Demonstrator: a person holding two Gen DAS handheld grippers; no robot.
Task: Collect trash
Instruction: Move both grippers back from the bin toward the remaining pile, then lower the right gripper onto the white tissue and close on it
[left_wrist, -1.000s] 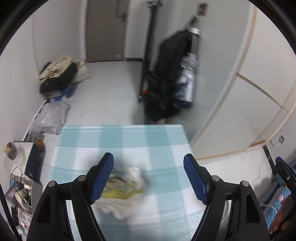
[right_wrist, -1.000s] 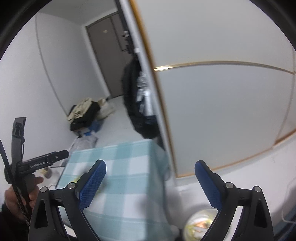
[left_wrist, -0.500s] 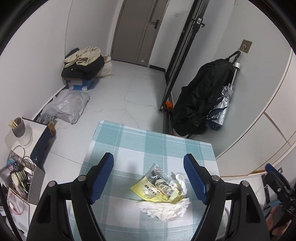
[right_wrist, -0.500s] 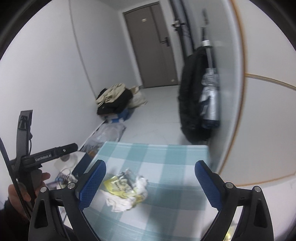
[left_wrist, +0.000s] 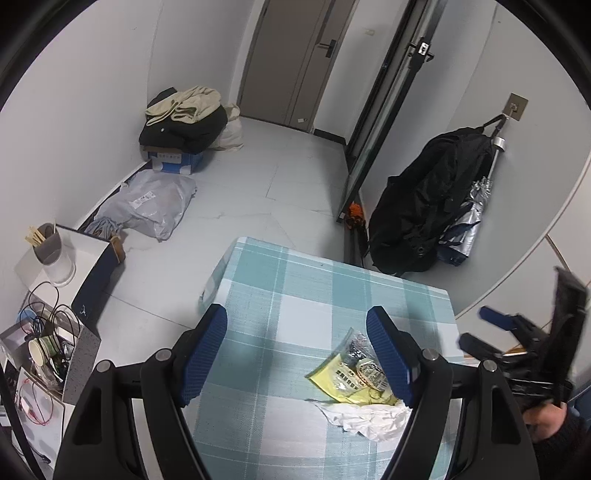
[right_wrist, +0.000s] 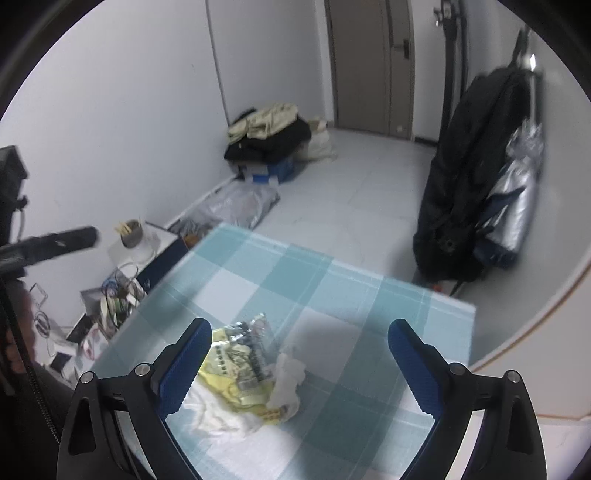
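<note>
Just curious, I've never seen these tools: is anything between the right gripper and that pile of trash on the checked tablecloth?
Nothing visible. The right gripper is open above the yellow wrapper and crumpled tissue, which lie alone on the checked tablecloth.

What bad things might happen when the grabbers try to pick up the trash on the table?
The yellow wrapper and crumpled tissue lie loosely piled, so a pinch may lift only one piece. Both are light, and a bump from the open right gripper could push them off the checked tablecloth. The open left gripper hovers close, so the two might collide.
</note>
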